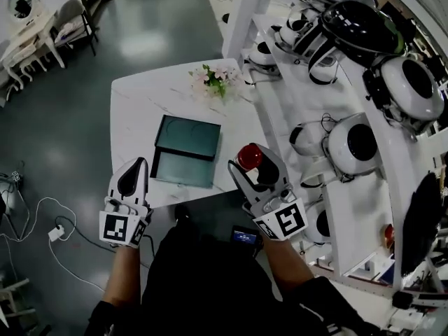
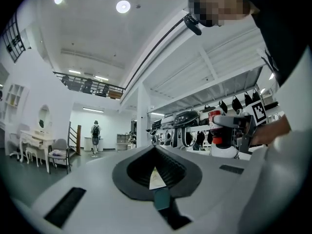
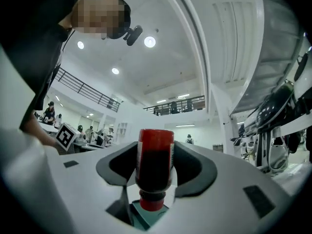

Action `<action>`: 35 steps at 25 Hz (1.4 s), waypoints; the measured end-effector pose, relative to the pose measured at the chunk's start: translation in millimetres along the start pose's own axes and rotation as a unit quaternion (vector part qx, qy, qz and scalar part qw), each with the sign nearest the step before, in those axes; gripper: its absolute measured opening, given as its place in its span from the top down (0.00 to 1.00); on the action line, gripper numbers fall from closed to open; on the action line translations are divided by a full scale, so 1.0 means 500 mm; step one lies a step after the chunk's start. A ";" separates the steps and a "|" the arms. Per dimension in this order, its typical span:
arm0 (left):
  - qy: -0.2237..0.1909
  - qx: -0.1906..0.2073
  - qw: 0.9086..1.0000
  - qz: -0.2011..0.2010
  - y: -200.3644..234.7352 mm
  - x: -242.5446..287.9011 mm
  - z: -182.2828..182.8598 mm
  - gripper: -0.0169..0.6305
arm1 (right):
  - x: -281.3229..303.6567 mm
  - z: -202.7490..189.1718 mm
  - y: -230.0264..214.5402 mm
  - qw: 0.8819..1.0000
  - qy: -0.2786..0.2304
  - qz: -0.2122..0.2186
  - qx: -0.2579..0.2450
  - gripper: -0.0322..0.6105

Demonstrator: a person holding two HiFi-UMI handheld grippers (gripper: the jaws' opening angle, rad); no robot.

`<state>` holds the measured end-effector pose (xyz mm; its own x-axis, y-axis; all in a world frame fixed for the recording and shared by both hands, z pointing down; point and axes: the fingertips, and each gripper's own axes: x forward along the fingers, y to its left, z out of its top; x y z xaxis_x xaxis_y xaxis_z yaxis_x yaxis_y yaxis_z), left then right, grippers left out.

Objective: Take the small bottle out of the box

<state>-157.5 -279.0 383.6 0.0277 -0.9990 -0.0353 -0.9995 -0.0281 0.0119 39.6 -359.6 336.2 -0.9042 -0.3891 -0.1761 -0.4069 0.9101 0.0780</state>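
The right gripper (image 1: 253,166) is clamped on the bottle (image 3: 155,165). Its own view shows both pads pressing the dark red body, with the cap toward the gripper's base and the far end pointing out past the tips, so the bottle's long axis runs roughly along the jaws. In the head view the bottle sits right of centre, lifted clear of the box (image 1: 186,152), which lies open on the table (image 1: 140,103) just to its left. The bottle looks to be already out, and what likely remains is carrying it off or setting it down. For that move the box is the thing to steer clear of, since its right edge is close to the right gripper's tips, while bare tabletop shows beyond it toward the top of the frame. The left gripper (image 1: 135,168) hangs at the box's lower left corner, jaws drawn together with nothing between them, and is the farther one from the bottle. Flowers (image 1: 215,80) stand at the table's far edge, well apart from both tools. Shelves (image 1: 329,96) of white helmets crowd the right side of the frame, near the right gripper.
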 end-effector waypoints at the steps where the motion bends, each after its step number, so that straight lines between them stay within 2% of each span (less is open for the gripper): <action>1: -0.004 0.002 1.000 0.000 -0.016 -0.016 0.007 0.95 | -0.030 0.003 0.001 1.000 0.001 -0.005 -0.003 0.58; 7: -0.006 0.000 1.000 0.001 -0.113 -0.119 0.017 0.95 | -0.188 -0.010 0.008 0.999 0.011 -0.032 0.001 0.58; 13: 0.009 -0.019 1.000 0.004 -0.164 -0.190 0.006 0.95 | -0.283 -0.051 0.036 0.998 0.038 -0.056 0.001 0.58; 19: 0.011 -0.016 0.999 -0.027 -0.212 -0.233 0.010 0.95 | -0.340 -0.065 0.095 0.996 0.053 -0.071 0.030 0.58; 27: 0.000 -0.019 0.998 -0.067 -0.223 -0.359 0.021 0.95 | -0.367 -0.043 0.238 0.994 0.060 -0.082 0.029 0.58; 35: 0.007 -0.028 0.997 -0.077 -0.152 -0.579 0.004 0.95 | -0.405 -0.037 0.461 0.991 0.074 -0.103 0.041 0.58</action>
<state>-89.5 12.6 391.2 0.1803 -0.9832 -0.0270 -0.9813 -0.1817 0.0629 126.6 -73.8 408.1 -0.8145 -0.5792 -0.0332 -0.5786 0.8152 -0.0267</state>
